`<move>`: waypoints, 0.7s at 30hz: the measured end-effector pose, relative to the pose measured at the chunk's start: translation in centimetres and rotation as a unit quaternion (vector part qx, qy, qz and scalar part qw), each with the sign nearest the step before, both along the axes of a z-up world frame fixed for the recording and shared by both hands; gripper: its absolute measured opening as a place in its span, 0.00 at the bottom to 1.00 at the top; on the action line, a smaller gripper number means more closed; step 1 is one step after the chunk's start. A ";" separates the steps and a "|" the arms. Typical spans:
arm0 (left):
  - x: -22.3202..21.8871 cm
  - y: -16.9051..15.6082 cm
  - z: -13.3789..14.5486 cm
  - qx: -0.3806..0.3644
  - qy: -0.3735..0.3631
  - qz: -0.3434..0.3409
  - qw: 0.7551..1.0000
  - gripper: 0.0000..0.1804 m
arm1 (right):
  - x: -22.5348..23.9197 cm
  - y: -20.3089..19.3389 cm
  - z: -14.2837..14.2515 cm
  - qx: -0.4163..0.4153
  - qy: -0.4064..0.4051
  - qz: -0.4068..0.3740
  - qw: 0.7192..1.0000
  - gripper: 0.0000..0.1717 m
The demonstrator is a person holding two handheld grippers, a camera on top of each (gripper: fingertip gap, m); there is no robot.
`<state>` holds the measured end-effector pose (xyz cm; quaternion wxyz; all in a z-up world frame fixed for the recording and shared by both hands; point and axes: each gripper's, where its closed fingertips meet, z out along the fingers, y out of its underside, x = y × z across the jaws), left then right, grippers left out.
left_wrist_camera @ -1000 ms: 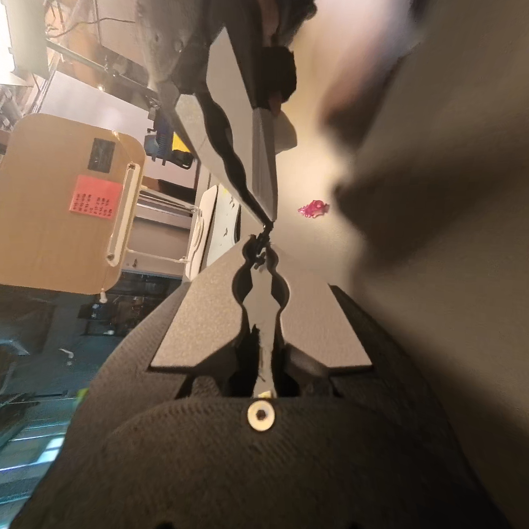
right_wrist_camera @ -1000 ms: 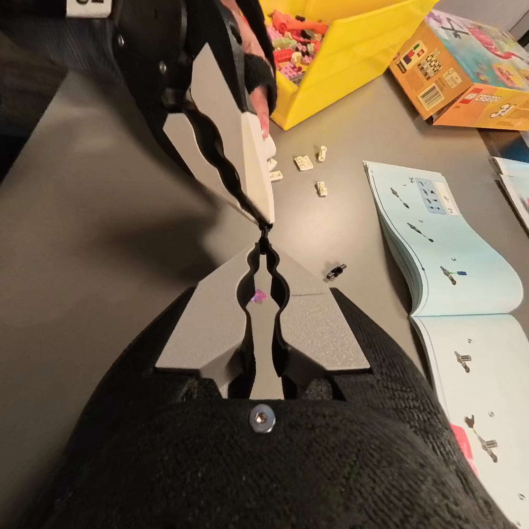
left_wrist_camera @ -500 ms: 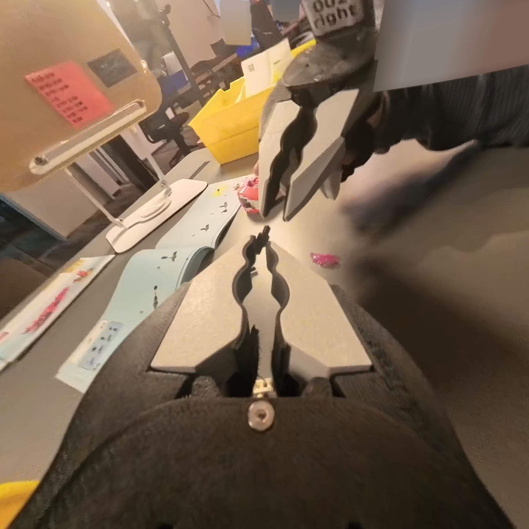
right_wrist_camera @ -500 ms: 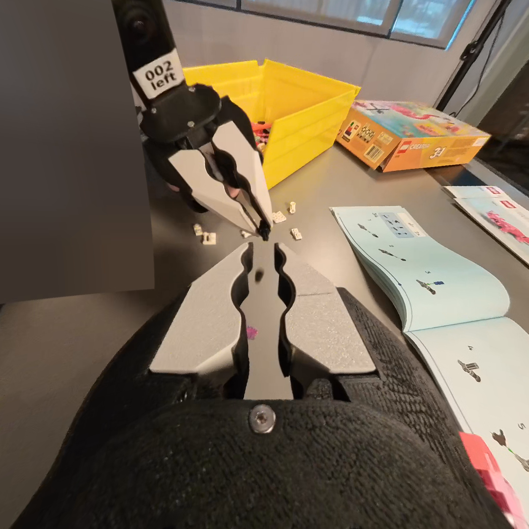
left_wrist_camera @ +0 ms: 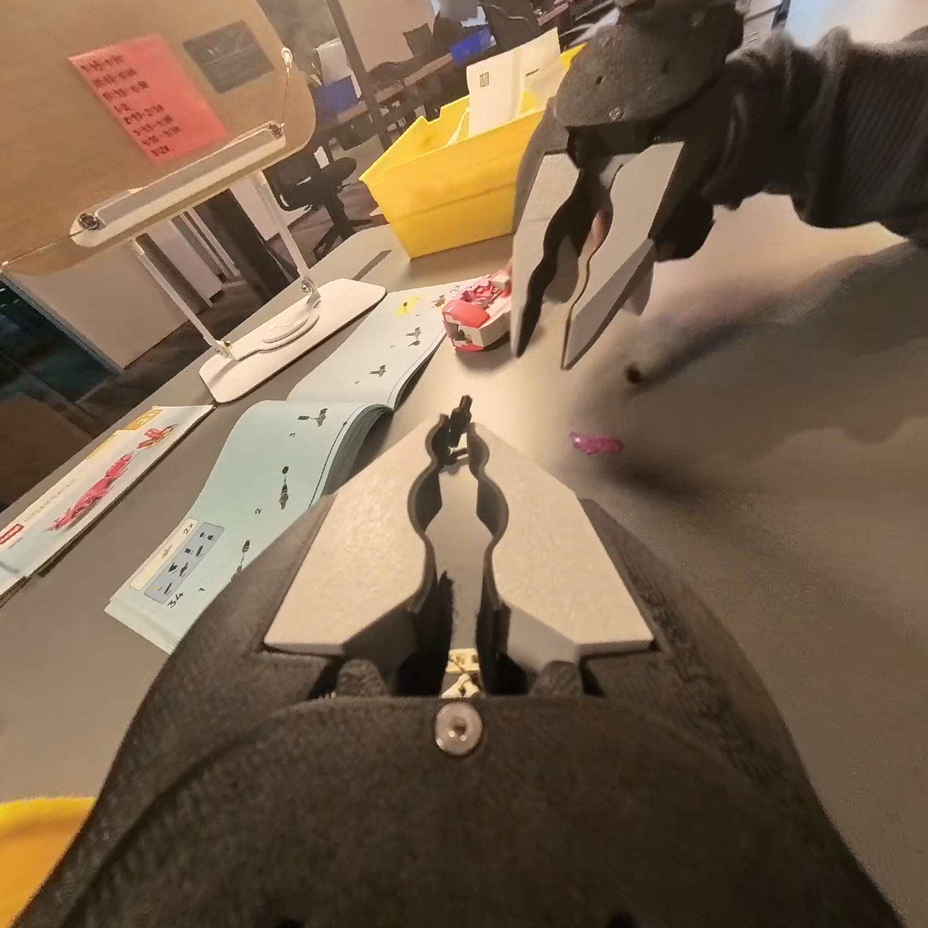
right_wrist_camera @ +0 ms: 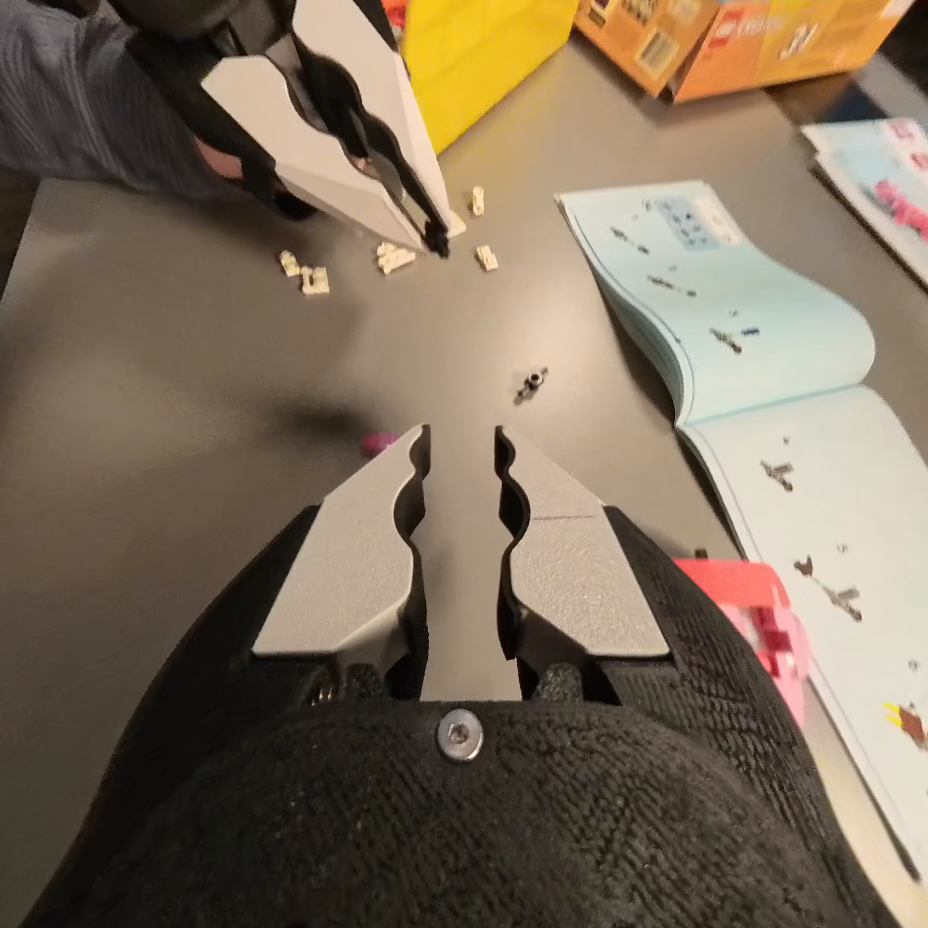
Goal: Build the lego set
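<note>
My left gripper (left_wrist_camera: 458, 433) is shut on a small black lego piece (left_wrist_camera: 461, 414) that sticks out past its tips. The right wrist view shows it too, the left gripper (right_wrist_camera: 436, 241) holding the black piece (right_wrist_camera: 438, 242) low over the grey table (right_wrist_camera: 150, 401). My right gripper (right_wrist_camera: 462, 434) is open with nothing between its fingers. In the left wrist view the right gripper (left_wrist_camera: 545, 351) hangs open above the table. Another small black piece (right_wrist_camera: 532, 381) lies on the table ahead of the right gripper. A pink piece (right_wrist_camera: 376, 442) lies by its left finger and also shows in the left wrist view (left_wrist_camera: 595, 444).
Several white pieces (right_wrist_camera: 311, 276) lie near the left gripper. An open light-blue instruction booklet (right_wrist_camera: 728, 301) lies to the right, with a pink and red build (right_wrist_camera: 743, 602) on it. A yellow bin (right_wrist_camera: 477, 60) and an orange box (right_wrist_camera: 728, 40) stand at the back. A lamp base (left_wrist_camera: 301, 336) stands beyond the booklet. My right fingertips sit around 8 centimeters from my left ones.
The two grippers met tip to tip on the black piece. My right gripper has since opened and drawn back. The black piece stays in my left gripper.
</note>
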<state>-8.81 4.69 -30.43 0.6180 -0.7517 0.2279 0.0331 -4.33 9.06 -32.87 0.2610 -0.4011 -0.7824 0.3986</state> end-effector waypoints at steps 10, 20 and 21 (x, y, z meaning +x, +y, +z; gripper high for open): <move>0.3 0.1 -0.5 -0.008 0.024 -0.003 1.000 0.03 | 6.8 1.7 0.1 -0.025 -0.036 -0.103 0.994 0.13; 1.0 0.1 -1.1 -0.016 0.065 -0.013 0.998 0.04 | 14.0 0.0 -3.3 -0.041 -0.112 -0.162 0.980 0.10; 1.0 0.1 -1.1 -0.016 0.067 -0.013 0.998 0.04 | 14.0 0.0 -3.2 -0.042 -0.107 -0.166 0.979 0.09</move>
